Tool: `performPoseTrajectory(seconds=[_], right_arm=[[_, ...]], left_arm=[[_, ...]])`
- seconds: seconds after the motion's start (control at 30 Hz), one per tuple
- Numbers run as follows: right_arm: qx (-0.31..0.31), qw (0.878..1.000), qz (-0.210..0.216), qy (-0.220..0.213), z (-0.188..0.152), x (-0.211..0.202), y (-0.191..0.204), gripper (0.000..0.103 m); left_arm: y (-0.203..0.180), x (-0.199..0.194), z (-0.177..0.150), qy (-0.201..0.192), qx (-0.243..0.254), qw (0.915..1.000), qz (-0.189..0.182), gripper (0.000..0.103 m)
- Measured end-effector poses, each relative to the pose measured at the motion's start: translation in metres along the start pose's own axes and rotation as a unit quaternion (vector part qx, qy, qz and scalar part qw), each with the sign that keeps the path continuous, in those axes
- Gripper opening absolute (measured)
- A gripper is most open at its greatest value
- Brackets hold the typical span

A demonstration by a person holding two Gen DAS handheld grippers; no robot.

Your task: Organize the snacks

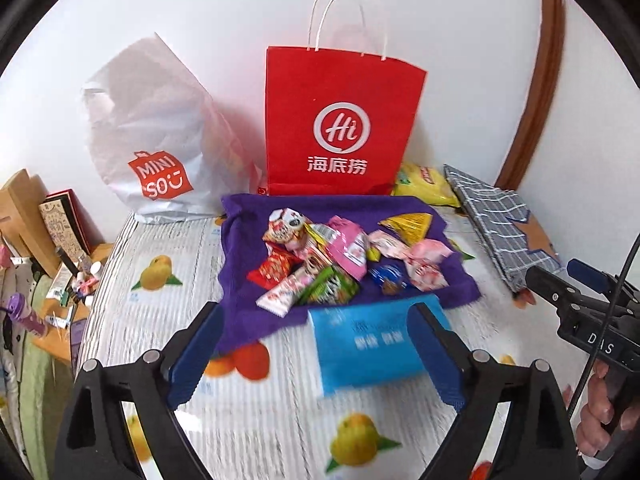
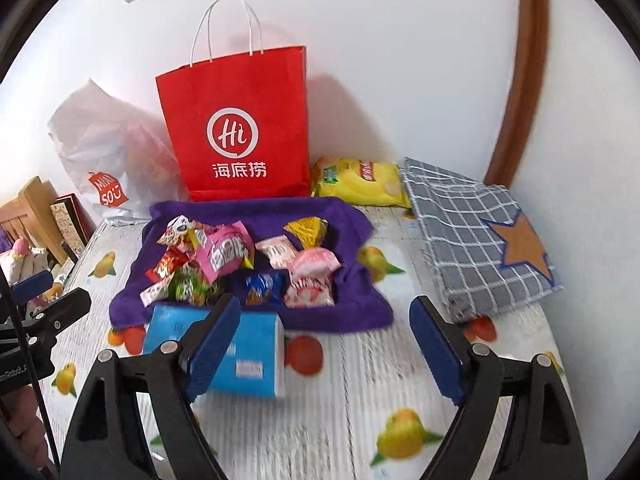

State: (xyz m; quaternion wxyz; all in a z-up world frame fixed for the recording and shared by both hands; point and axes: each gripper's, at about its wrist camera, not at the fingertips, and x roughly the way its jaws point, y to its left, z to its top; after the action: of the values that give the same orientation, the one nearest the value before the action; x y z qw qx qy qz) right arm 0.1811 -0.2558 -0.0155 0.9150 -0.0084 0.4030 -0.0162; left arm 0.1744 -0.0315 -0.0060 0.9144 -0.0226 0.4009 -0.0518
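Both grippers, left gripper [image 1: 316, 344] and right gripper [image 2: 324, 344], tilt downward, jaws wide and empty, above one blue rectangular carton [image 1: 372, 344]; one red paper bag [image 1: 340, 128] stands far.

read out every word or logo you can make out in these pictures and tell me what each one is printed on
"Hi" in a white ring, with "海底捞" under it: red paper bag.
"MINI SO" with a smile mark: white plastic bag.
"DAS": body of the right gripper as the left wrist camera sees it.
Blue box: white print, too blurred to read.
Yellow chip bag and the snack packets on the purple cloth: lettering too small to read.
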Motion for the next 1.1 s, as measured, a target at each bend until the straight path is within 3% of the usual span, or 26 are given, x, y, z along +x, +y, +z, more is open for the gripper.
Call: performPoseTrajectory(seconds=[0.37,0.6,1.1], right_arm=[[0.031,0.999,0.008,-0.043,-0.052,-0.075,-0.022,0.102],[0.038,0.998,0.005,-0.042,-0.078,-0.102,-0.027,0.103],[0.016,0.997,0.006,-0.076,-0.102,-0.136,-0.031,0.103]], left_arm=[[-0.014,-0.064,-0.053,-0.029,0.004,0.9995,0.008,0.098],[-0.015,-0.087,-0.075,-0.04,-0.002,0.9991,0.015,0.098],[-0.029,-0.115,-0.092,-0.068,0.003,0.9973,0.026,0.098]])
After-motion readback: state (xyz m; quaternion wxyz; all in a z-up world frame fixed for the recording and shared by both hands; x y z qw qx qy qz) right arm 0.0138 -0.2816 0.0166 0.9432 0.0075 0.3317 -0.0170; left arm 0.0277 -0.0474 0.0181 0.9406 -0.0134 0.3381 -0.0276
